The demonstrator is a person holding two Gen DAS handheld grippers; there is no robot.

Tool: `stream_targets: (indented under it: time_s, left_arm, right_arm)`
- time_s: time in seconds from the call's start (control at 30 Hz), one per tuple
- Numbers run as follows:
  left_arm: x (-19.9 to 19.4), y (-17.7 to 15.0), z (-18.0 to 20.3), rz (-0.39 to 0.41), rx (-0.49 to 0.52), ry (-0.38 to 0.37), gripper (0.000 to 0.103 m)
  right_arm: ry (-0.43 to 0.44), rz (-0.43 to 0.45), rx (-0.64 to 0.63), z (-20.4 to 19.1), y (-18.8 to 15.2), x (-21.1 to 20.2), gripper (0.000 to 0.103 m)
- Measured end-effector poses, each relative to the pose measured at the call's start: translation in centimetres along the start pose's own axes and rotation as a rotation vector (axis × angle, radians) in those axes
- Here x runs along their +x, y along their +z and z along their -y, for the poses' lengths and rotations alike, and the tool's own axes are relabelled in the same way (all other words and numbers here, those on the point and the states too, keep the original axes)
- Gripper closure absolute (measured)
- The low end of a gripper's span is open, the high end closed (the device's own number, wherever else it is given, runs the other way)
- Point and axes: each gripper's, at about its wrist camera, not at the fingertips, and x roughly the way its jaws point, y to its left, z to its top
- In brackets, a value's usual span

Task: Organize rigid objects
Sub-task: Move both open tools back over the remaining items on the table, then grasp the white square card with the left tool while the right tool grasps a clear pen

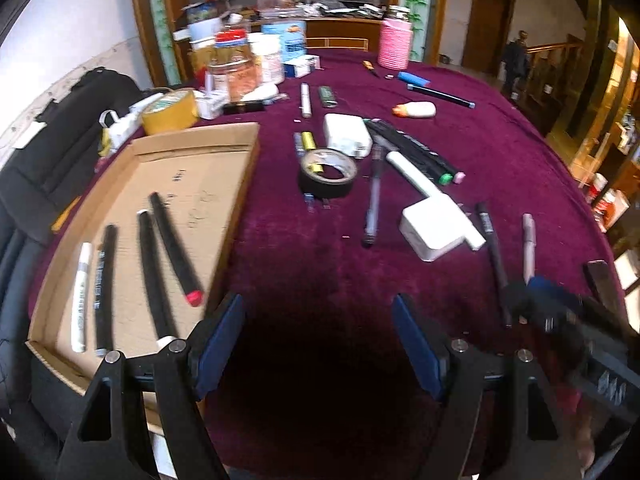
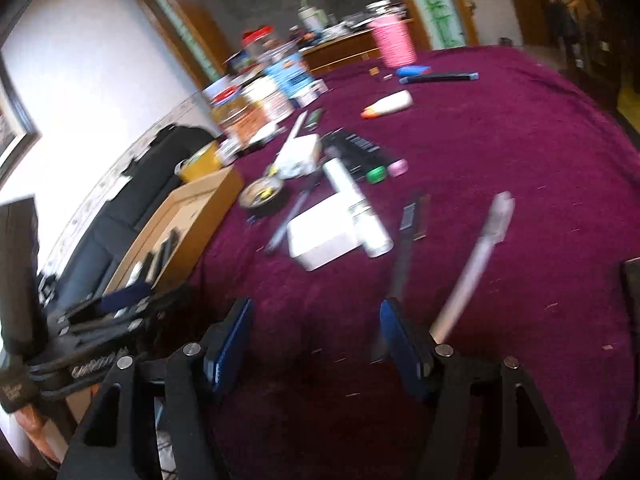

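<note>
A cardboard tray point(image 1: 224, 136) lies at the table's left edge and holds several pens and markers point(image 1: 174, 248). My left gripper point(image 1: 318, 312) is open and empty, low over the purple cloth just right of the tray. My right gripper point(image 2: 316, 320) is open and empty; it also shows in the left wrist view point(image 1: 552, 304) at the right. A black pen point(image 2: 402, 256) and a pale pink pen point(image 2: 480, 248) lie just ahead of its right finger. A white charger block point(image 1: 434, 228), a white tube point(image 1: 412, 174), a clear pen point(image 1: 374, 200) and a black tape roll point(image 1: 328, 172) lie mid-table.
Jars, boxes and a yellow tape roll point(image 1: 170, 112) crowd the far left of the table. A pink cup point(image 1: 395, 46), a glue bottle point(image 1: 416, 110), a blue lighter point(image 1: 414, 78) and a dark marker point(image 1: 440, 96) lie at the back. A black bag point(image 1: 60, 152) sits left of the tray.
</note>
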Motion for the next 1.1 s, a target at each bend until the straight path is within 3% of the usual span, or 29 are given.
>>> stream_targets:
  time_s: [0.13, 0.33, 0.53, 0.8, 1.1]
  left_arm:
    - [0.3, 0.3, 0.3, -0.015, -0.012, -0.022, 0.028]
    - [0.8, 0.9, 0.8, -0.021, -0.01, -0.032, 0.028]
    - [1.6, 2.0, 2.1, -0.03, 0.017, -0.061, 0.028]
    - [4.8, 5.1, 4.9, -0.13, -0.008, -0.192, 0.027]
    - [8.1, 6.8, 7.4, -0.174, -0.029, -0.169, 0.027]
  right_arm:
    - [-0.074, 0.028, 0.073, 2.1, 1.1, -0.8, 0.05]
    - [-0.213, -0.005, 0.15, 5.2, 2.1, -0.1, 0.071]
    - [-0.275, -0.043, 0.145, 5.8, 2.3, 1.7, 0.078]
    - [-0.384, -0.032, 0.066, 4.5, 2.2, 2.5, 0.08]
    - [-0.371, -0.035, 0.043, 4.2, 2.3, 2.6, 0.091]
